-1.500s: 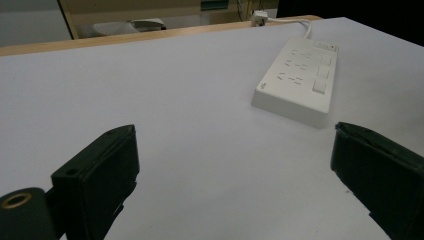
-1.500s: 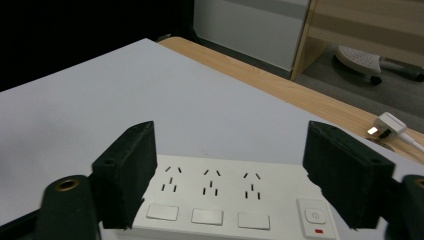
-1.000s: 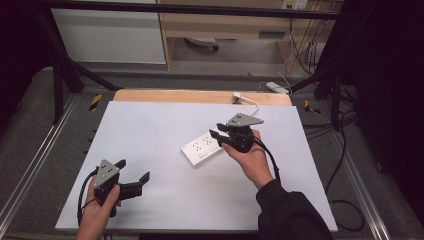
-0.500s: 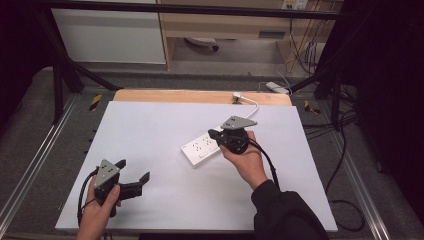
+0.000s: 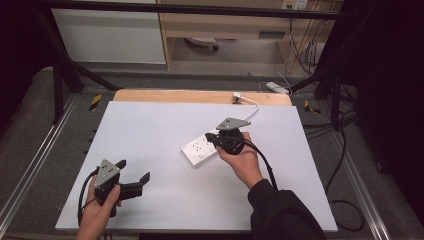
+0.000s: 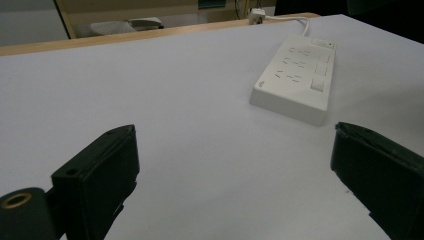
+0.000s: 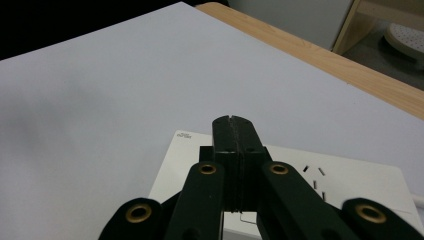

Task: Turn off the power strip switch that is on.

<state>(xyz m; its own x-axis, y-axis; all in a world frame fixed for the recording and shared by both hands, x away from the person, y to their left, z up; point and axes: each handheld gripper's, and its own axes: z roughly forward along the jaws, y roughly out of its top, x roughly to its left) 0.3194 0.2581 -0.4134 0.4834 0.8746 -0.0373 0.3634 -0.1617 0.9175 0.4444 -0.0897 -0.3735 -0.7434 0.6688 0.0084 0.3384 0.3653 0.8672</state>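
A white power strip (image 5: 197,150) lies flat near the middle of the white table top (image 5: 150,120), its sockets facing up. My right gripper (image 5: 210,138) hovers over the strip's right end with its jaws pressed together and nothing between them. In the right gripper view the shut jaws (image 7: 234,121) point across the strip (image 7: 350,180) toward bare table. My left gripper (image 5: 133,171) rests at the front left, open and holding nothing. In the left gripper view its open jaws (image 6: 232,132) frame bare table, with the strip (image 6: 295,80) farther off to the right.
The strip's white cable (image 5: 251,104) runs to a plug (image 5: 236,96) at the wooden back edge (image 5: 190,96). Black frame legs and loose cables (image 5: 345,150) stand beyond the right side. Bare white surface spreads between the two grippers.
The right gripper's jaws have come together and it has shifted slightly over the strip. The left gripper has kept still.
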